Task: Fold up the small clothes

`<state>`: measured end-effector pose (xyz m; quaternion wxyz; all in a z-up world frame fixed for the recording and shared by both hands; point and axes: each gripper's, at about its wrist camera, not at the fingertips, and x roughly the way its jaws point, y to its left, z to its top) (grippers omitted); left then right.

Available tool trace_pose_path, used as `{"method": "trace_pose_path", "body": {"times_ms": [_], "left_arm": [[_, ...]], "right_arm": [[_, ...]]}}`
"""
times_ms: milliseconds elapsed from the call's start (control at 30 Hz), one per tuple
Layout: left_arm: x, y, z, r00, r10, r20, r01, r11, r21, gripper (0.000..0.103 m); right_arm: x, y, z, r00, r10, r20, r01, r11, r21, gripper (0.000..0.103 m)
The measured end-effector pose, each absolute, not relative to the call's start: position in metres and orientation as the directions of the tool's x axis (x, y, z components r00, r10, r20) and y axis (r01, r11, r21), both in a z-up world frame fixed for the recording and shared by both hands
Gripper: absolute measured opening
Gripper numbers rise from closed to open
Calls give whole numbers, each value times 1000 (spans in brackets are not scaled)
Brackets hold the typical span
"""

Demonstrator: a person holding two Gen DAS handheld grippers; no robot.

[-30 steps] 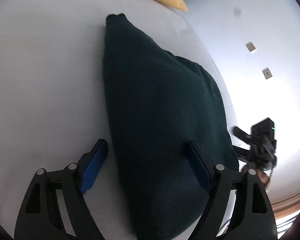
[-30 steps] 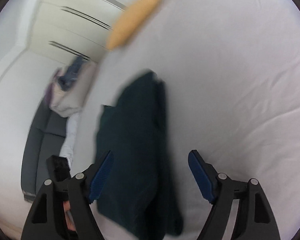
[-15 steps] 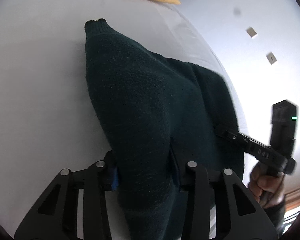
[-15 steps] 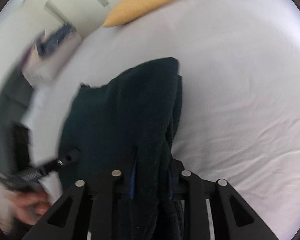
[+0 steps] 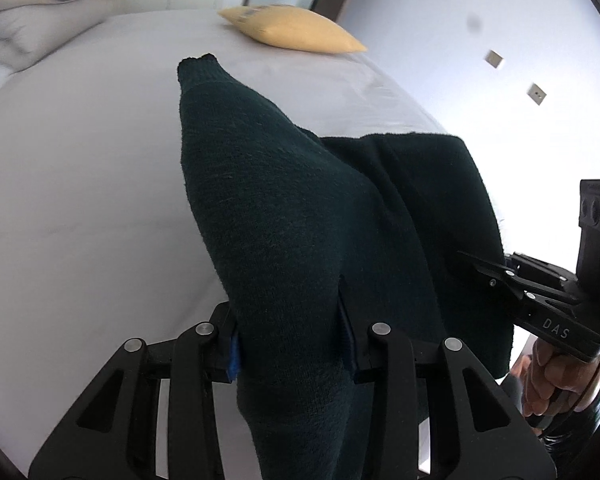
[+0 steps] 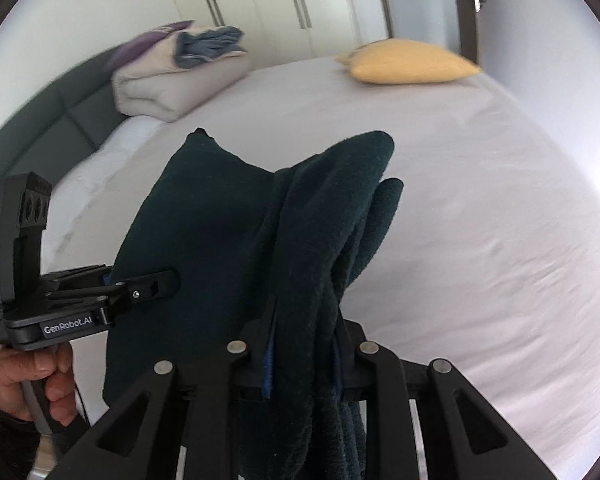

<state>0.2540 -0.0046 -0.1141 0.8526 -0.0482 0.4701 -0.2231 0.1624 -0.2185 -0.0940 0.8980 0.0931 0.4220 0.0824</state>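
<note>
Lifted off the bed (image 5: 80,200), sweater (image 5: 284,240) hangs pinched in both claws (image 5: 292,354) (image 6: 300,360).

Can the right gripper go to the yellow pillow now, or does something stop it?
Probably not yet. The right gripper is shut on the dark green sweater, which the left gripper also clamps. The bed lies bare up to the yellow pillow, but the sweater must be released first.

Each camera rides low behind its own jaws, very near the dark green sweater (image 5: 284,216) and facing the bed's far end. The left wrist view looks from the left and catches the right gripper (image 5: 480,270) at its right edge. The right wrist view catches the left gripper (image 6: 156,282) at its left edge. Both share the sweater, the bed (image 6: 480,200) and the yellow pillow (image 5: 296,34).
</note>
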Motion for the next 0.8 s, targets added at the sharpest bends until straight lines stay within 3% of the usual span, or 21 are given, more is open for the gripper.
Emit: {"method": "trace_pose_path", "body": {"times_ms": [267,567,700,800], "left_arm": [[194,73,-134,416,-394,-820,265,915,-305,35],[201,74,-169,392,-403,-827,269,910,-316,36],[213,89,-192,382,-440,-813,227,897,-380,47],[210,104,-202,384,-488,-784,215,873,-439,59]], "right_arm": [[141,-142,-138,572,322,-755,-104,941,323,23],[126,-146,-160,541,322,-777,-69,938,341,23],[136,-160,-184,531,322,-784,-29,931,364,24],[136,-180,-208,538,387,-749,1,888,459,33]]}}
